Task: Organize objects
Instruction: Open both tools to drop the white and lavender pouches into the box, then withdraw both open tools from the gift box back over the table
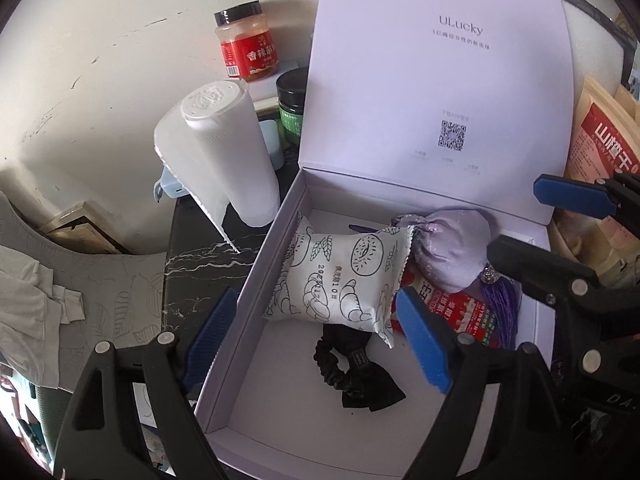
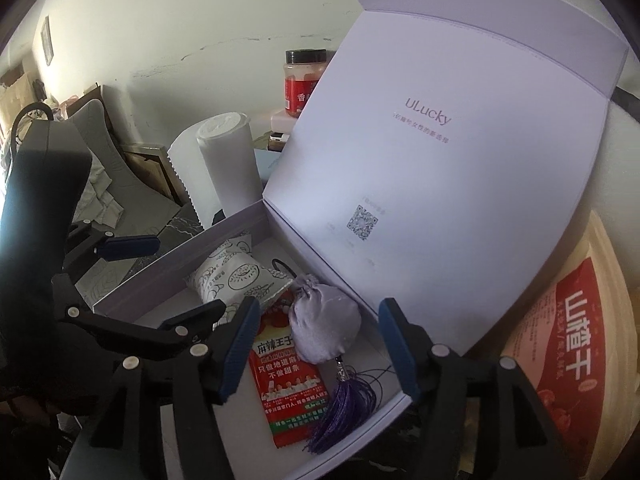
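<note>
Both claws wide and empty: right gripper (image 2: 316,354) straddles the lilac sachet (image 2: 326,326) in the gift box (image 2: 168,272), tassel toward camera; left gripper (image 1: 316,340) nearer the pastry packet (image 1: 340,280).

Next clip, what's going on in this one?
A person with a gripper in each hand is packing small things into an open lavender gift box. Inside lie a white snack packet, a black scrunchie, a red snack packet and a lilac sachet with a purple tassel. The left gripper and the right gripper both hang open over the box, gripping nothing. A paper towel roll and jars stand outside it.
</note>
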Demonstrator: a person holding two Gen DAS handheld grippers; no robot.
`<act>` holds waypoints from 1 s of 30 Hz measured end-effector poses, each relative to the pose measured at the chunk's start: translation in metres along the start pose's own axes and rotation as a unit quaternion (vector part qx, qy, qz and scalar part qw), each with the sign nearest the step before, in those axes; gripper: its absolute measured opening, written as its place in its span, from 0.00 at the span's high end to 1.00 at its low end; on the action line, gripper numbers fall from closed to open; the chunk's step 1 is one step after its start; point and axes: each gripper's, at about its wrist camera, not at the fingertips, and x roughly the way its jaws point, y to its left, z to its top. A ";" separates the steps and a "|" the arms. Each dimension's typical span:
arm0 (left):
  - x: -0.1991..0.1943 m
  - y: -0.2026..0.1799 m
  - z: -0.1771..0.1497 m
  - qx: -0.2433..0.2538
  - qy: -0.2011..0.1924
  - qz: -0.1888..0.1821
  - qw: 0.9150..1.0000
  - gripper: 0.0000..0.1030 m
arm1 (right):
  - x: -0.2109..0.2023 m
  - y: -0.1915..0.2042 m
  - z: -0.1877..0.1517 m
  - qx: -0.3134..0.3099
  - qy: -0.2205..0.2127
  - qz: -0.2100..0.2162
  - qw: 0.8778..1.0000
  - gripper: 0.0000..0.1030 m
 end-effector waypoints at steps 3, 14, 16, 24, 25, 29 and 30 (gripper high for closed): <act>-0.013 0.003 0.000 -0.007 -0.011 0.007 1.000 0.21 | -0.008 0.003 0.000 -0.003 -0.004 -0.001 1.000 0.40; -0.079 0.010 -0.005 -0.025 -0.053 0.014 0.998 0.21 | -0.059 0.014 0.005 -0.017 -0.042 -0.008 0.999 0.40; -0.091 0.011 -0.007 -0.027 -0.060 0.015 0.998 0.21 | -0.071 0.017 0.005 -0.021 -0.052 -0.009 0.998 0.40; -0.151 0.005 -0.020 -0.031 -0.098 0.020 0.994 0.20 | -0.123 0.029 -0.001 -0.036 -0.089 -0.013 0.995 0.40; -0.160 0.004 -0.023 -0.031 -0.104 0.021 0.994 0.19 | -0.130 0.031 -0.003 -0.038 -0.094 -0.014 0.995 0.40; -0.187 -0.002 -0.035 -0.032 -0.119 0.022 0.992 0.18 | -0.156 0.038 -0.012 -0.046 -0.111 -0.017 0.993 0.40; -0.193 -0.004 -0.038 -0.033 -0.122 0.021 0.992 0.18 | -0.162 0.039 -0.014 -0.048 -0.115 -0.018 0.992 0.40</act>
